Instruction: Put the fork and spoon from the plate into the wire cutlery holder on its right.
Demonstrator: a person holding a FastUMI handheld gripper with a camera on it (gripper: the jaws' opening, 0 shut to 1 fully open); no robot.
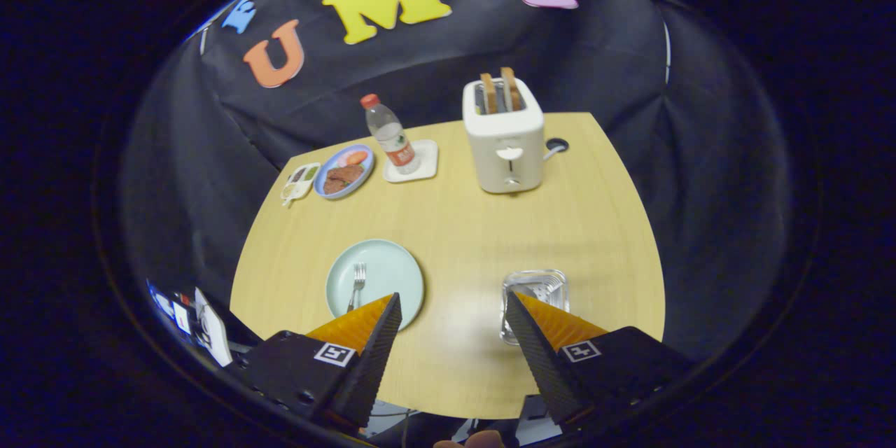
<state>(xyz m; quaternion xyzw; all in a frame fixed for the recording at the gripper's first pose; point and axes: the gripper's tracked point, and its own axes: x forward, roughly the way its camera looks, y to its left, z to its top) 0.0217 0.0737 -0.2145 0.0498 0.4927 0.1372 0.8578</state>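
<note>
Gripper (453, 308) being held above near table edge, fingers spread wide, nothing gripped. Fork (357, 285) lying on plate (399, 266) beside left finger; spoon not discernible. Wire cutlery holder (536, 287) being partly covered by right finger, positioned for approach.

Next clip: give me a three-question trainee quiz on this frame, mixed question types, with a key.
1. True or false: the gripper is shut on the fork.
2. What stands in the toaster slots? A) bread slices B) a spoon C) nothing
3. Fill in: the fork lies on the pale ___, left of the wire cutlery holder.

Key: 1 false, the fingers are spread wide above the table, holding nothing; 2 A; 3 plate.
</note>
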